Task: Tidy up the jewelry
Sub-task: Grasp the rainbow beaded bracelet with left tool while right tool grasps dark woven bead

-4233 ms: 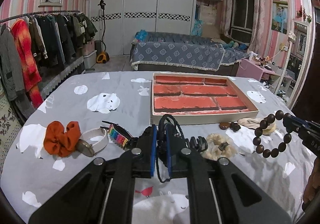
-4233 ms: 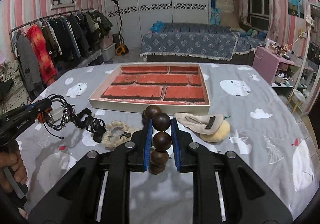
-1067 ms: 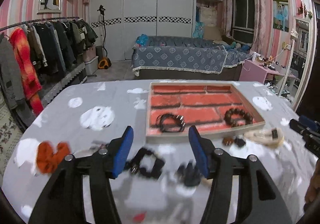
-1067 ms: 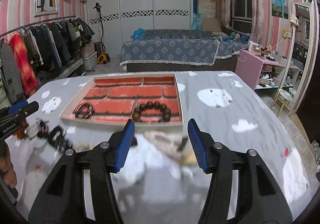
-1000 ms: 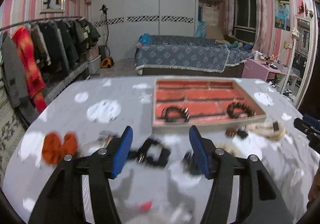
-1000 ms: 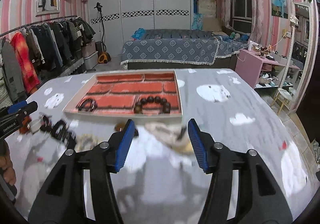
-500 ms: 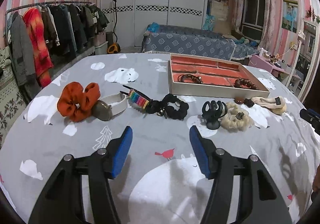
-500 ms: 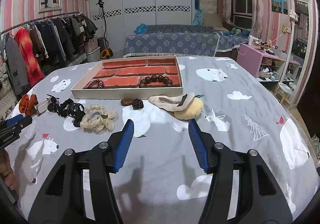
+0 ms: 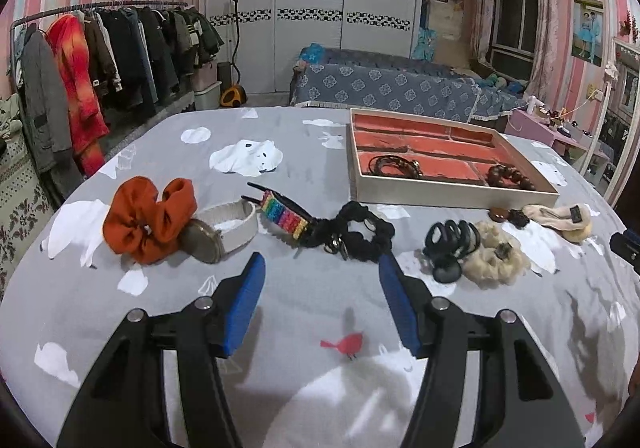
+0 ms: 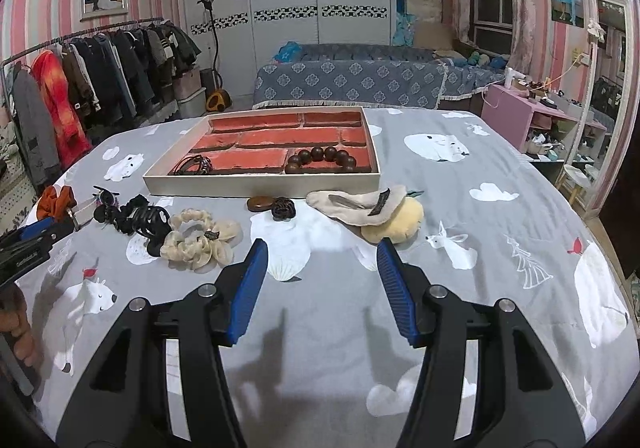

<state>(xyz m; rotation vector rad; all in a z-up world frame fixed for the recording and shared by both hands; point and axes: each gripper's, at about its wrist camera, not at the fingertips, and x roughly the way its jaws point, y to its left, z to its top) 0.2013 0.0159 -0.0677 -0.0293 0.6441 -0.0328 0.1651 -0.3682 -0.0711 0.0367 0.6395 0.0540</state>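
1. Presently both the left gripper (image 9: pixel 320 280) and right gripper (image 10: pixel 320 268) hang spread wide, holding nothing;
2. the black scrunchie (image 9: pixel 362 234) lies just ahead of the left fingers, nearer that hand; the tray (image 9: pixel 452 192) sits beyond, rightward.

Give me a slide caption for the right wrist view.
Open right gripper hovers before tray holding bead bracelet.

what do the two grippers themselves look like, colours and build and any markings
Both match: the left gripper and right gripper have matte black angular arms with cut-out slots and silver round bolts at the joints. Each finger ends in a flat blue pad, ribbed on the right gripper's inner faces. Seen from the right wrist view, the left gripper's body carries small white lettering, too small to read. No cables show.
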